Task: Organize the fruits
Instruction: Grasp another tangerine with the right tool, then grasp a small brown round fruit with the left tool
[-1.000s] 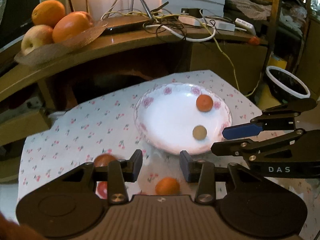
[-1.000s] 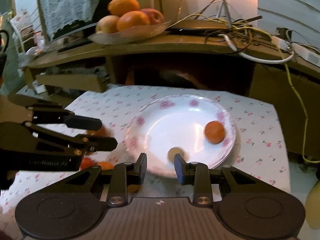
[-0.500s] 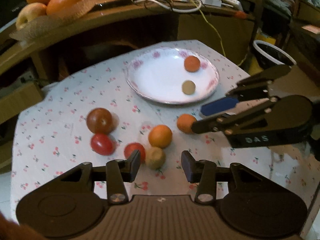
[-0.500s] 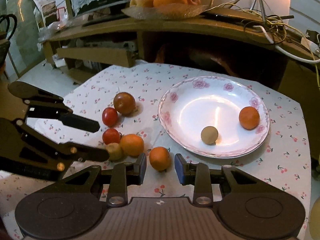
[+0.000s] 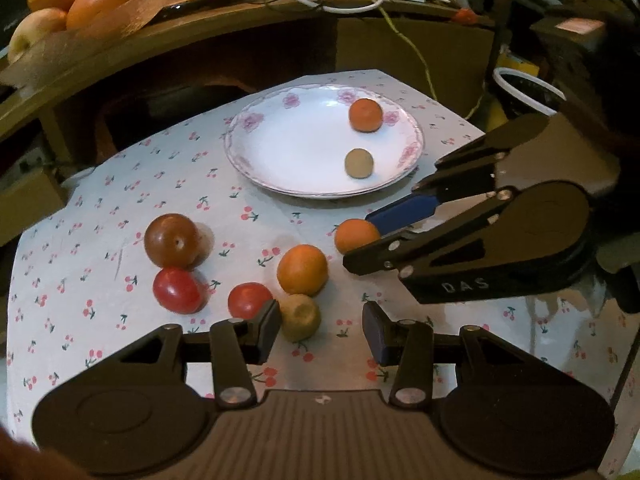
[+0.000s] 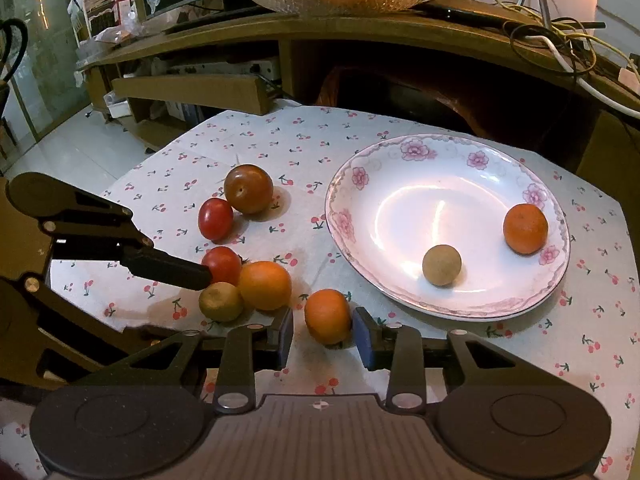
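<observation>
Between my right gripper [image 6: 322, 338] fingers: small orange [image 6: 328, 316], jaws spread, not yet clamped, right pad about touching. My left gripper [image 5: 318, 332] released too, brownish fruit [image 5: 300, 317] just inside left finger. Far right, flowered plate [image 6: 360, 178] holds orange and tan fruit.

The table's cherry-print cloth [image 6: 260, 136] carries a plate [image 6: 404, 148] (floral rim) and 6 loose fruits.
</observation>
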`<state>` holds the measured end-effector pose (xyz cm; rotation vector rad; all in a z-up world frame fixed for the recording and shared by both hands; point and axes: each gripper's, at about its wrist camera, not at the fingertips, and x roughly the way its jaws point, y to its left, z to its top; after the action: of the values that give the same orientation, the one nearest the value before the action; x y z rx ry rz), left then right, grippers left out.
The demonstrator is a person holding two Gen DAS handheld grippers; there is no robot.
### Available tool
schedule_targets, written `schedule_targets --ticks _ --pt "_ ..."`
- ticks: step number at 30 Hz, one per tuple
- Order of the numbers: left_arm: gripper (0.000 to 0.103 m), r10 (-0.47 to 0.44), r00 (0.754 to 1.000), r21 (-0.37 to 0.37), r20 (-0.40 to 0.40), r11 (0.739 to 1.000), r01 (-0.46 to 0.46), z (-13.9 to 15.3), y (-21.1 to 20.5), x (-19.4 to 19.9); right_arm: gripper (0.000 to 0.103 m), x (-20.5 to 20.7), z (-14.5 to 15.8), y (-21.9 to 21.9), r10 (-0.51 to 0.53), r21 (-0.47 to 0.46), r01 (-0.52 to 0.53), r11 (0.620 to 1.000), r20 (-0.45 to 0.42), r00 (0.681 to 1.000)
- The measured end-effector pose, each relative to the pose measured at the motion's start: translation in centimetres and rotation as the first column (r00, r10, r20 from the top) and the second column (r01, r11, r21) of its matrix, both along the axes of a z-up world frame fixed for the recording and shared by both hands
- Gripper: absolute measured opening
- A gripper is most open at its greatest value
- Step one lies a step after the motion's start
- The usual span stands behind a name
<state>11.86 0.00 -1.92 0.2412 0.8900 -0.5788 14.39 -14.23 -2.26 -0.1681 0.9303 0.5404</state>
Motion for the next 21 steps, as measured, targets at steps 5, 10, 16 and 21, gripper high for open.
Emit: schedule_targets --ticks 5,10,16,21 --pt "0.049 -0.058 0.998 -0.063 -0.032 0.996 0.056 0.5 0.2 -0.3 0.026 0.1 0.0 -0.2 -0.013 -0.016 0.012 1.000 -0.018 1.000" --pt "0.049 -0.128 0.990 -0.084 -0.054 0.989 0.123 0.8 0.0 -0.9 0.026 -0.2 0.5 -0.4 0.008 0.000 -0.008 1.000 -0.052 0.999" --pt "0.050 -0.069 0.997 -0.054 -0.026 0.996 0.067 0.4 0.2 -0.3 0.025 -0.6 0.9 -0.8 0.026 -0.015 -0.027 1.000 -0.059 0.998" --pt "0.051 -0.025 1.000 -0.014 -0.005 1.000 0.025 -0.3 -0.1 0.1 0.025 -0.2 0.7 -1.1 0.010 -0.045 -0.013 0.999 -0.051 0.999"
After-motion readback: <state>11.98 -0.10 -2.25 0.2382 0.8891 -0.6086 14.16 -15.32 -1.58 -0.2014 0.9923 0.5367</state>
